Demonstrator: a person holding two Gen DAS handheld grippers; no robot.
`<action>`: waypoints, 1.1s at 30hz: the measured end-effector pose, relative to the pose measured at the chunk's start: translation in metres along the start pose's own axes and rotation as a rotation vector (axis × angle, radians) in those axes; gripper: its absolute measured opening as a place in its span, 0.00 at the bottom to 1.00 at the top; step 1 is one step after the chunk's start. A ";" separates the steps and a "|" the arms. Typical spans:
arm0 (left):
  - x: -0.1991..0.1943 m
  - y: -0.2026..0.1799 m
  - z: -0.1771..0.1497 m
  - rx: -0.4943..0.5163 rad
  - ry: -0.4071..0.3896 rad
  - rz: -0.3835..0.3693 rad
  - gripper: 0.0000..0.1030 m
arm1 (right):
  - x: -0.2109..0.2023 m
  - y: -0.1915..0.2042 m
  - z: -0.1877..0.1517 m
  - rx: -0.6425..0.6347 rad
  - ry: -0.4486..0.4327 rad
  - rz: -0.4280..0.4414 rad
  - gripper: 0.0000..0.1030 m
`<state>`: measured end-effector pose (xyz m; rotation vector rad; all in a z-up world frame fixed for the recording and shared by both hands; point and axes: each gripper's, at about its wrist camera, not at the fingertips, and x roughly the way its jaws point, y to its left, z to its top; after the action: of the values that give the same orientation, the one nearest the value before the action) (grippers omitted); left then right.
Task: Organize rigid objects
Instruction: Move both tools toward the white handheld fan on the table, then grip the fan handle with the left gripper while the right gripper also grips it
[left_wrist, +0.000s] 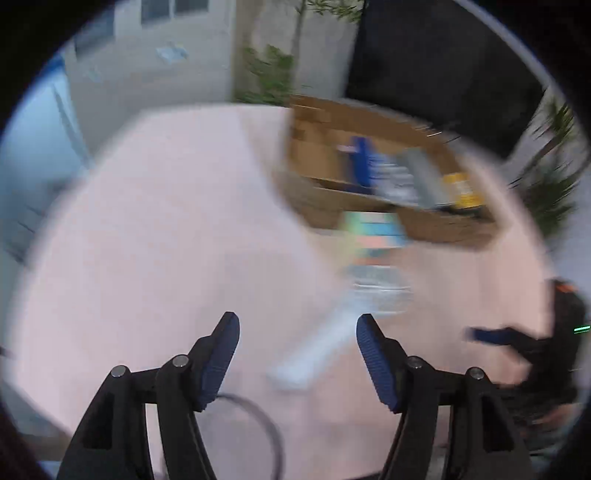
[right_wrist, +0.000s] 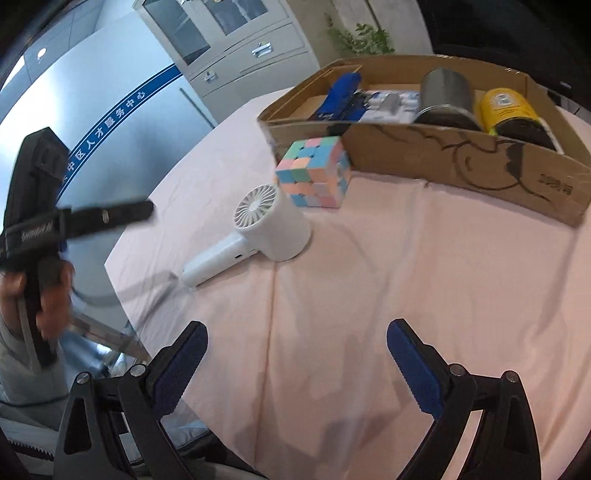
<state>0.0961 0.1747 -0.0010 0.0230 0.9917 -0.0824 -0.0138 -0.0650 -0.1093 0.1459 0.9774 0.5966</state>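
Pink cloth covers the counter (right_wrist: 369, 295), which fills most of both views. On its far side sits an open cardboard box (right_wrist: 461, 162), by far the biggest thing on it. Inside the box, from the left: a blue object (right_wrist: 340, 94) leaning along the inner wall, a pale packaged item (right_wrist: 388, 103) that I cannot make out, a grey metal tin (right_wrist: 445, 96) and a yellow-labelled jar (right_wrist: 511, 110) with a dark lid, the last two lying side by side near the right end.

A white handheld fan (right_wrist: 258, 229) lies on the cloth in front of the box, grille towards the camera, handle pointing left and down towards the counter's edge. Just behind it, touching the box's front wall near the left corner, stands a pastel puzzle cube (right_wrist: 316, 173). Whether fan and cube touch cannot be told.

The left gripper (left_wrist: 297, 354) hangs over bare cloth with its jaws spread and nothing between them; its view is badly blurred, with the fan (left_wrist: 314, 347) smeared just beyond the blue pads. In the right wrist view that gripper shows at the far left, gripped by a hand (right_wrist: 51, 302).

The right gripper (right_wrist: 295, 365) has its jaws wide apart over empty cloth, well short of the fan.
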 end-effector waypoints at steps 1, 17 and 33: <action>0.002 0.001 -0.002 0.029 0.004 0.039 0.64 | 0.006 0.004 0.002 -0.005 0.003 0.009 0.96; 0.092 -0.100 -0.054 -0.113 0.286 -0.736 0.44 | -0.013 0.001 -0.022 -0.051 -0.007 -0.052 0.96; 0.106 -0.035 -0.050 -0.546 0.162 -0.614 0.46 | 0.063 0.035 0.049 -0.953 0.017 -0.258 0.91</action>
<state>0.1090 0.1360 -0.1160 -0.7879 1.1277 -0.3728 0.0377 0.0046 -0.1148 -0.8190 0.6293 0.7648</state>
